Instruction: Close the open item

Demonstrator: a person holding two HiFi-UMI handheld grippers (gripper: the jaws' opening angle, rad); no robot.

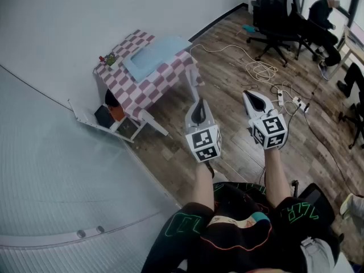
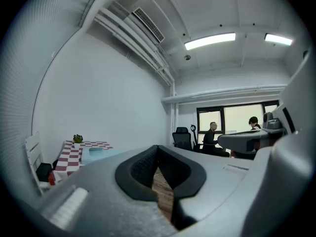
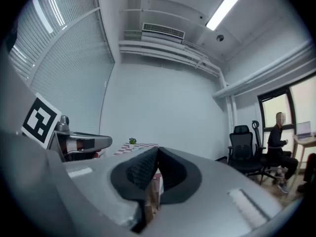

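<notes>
The checkered table (image 1: 142,87) stood by the wall, well ahead. Its white door (image 1: 91,119) lay swung open, low at its side. It was probably light, stiff and hinged, best pushed at the free edge. The left gripper (image 1: 198,110) and right gripper (image 1: 254,100) were both closed and empty.

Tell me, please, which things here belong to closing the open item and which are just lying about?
For the job: left gripper and right gripper, both shut and empty; light blue case, probably the thing to close; checked table under it.
Lying about: small plant, white chair beside the table, office chair, loose cables.
</notes>
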